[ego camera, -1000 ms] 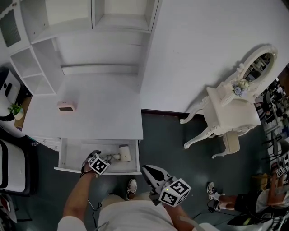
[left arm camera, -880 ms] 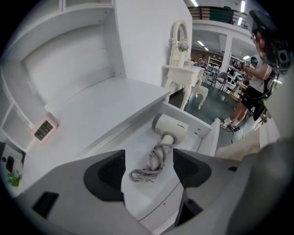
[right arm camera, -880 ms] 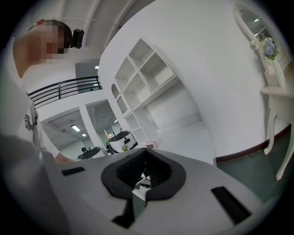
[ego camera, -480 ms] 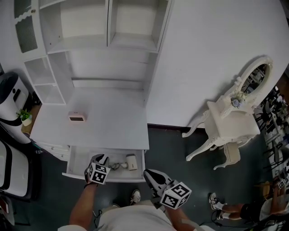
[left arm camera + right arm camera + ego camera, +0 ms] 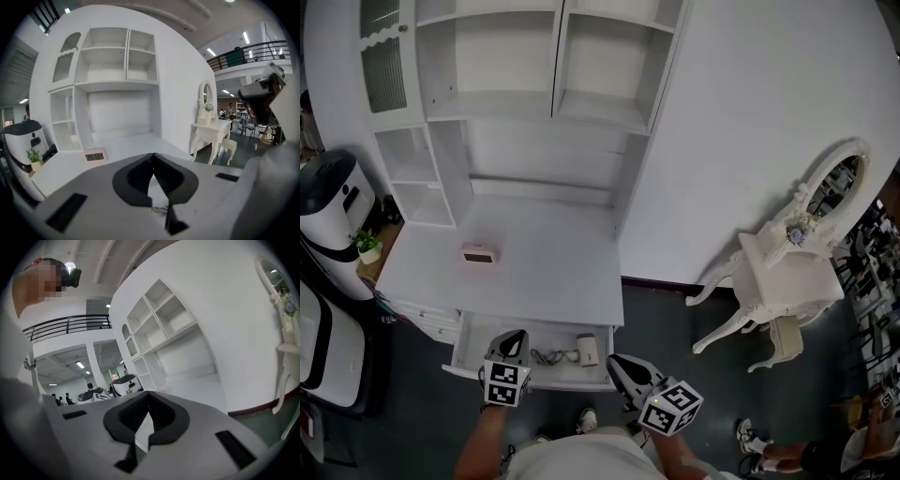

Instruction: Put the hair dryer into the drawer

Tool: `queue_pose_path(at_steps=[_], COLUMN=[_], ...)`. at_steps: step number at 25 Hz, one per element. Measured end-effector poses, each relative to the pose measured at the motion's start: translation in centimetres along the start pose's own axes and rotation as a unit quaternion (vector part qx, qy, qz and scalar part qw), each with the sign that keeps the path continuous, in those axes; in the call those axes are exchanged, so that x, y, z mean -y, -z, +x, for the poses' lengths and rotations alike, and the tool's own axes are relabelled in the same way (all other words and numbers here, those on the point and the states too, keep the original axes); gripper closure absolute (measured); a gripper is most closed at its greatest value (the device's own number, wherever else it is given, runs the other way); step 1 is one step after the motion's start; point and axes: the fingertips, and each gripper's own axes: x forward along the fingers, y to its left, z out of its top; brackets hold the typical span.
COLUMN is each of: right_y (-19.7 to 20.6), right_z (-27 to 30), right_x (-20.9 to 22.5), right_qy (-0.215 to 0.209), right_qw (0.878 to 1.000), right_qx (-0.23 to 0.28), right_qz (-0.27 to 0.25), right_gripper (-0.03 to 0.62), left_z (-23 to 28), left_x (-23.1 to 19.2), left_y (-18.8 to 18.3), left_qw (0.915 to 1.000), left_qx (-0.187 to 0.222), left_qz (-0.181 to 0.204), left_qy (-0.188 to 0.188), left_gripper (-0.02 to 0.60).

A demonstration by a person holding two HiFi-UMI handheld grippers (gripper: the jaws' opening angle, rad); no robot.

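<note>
Since the earlier frame the left hand-held gripper [image 5: 514,337] had lifted out of the drawer [image 5: 476,339], where it had reached down beside the hair dryer [image 5: 587,350] with its jaws spread. Its jaws were now pressed together with nothing between them, as its own view showed, and it hung over the drawer's front edge. The hair dryer lay inside the open drawer, toward its right end, with its dark cord [image 5: 548,357] bunched just to its left. Neither hand-held gripper touched it.

The right hand-held gripper [image 5: 617,364] sat just off the drawer's right front corner, above the dark floor [image 5: 675,319]. Its jaws were also closed tip to tip and empty.

Above the drawer, the white worktop [image 5: 553,272] carried only a small pink clock [image 5: 478,253] toward its left side, and open white shelves [image 5: 553,103] rose behind it. A white dressing table with an oval mirror [image 5: 792,281] stood well apart on the right. On the left, a white appliance with a black top [image 5: 328,202] stood near a small potted plant [image 5: 367,246].
</note>
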Motion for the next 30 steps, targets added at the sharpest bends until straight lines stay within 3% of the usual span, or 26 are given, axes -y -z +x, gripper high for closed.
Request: queue_pose_path(at_steps=[9,19,30], right_y=[-2.2,-6.8,-7.7], right_z=[2.4,2.4,1.8], right_x=[0.6,3.3,5.2], right_qy=[0.002,0.028,0.037], right_qw=[0.999,0.995,0.995], right_qx=[0.022,0.060,0.063], right_qz=[-0.038,-0.071,-0.071], right_gripper=[0.586,0.586,0.586], left_z=[-6.7,-12.1,-15.5], left_x=[-4.5,-6.5,-6.3], left_y=[-6.4,-11.2,-12.1], left_qw=[0.9933,0.9774,0.9688], left_qx=[0.090,0.171,0.191], left_qz=[-0.017,-0.025,-0.035], left_qy=[-0.070,-0.121,-0.155], left_gripper=[0.565,0.565,0.565])
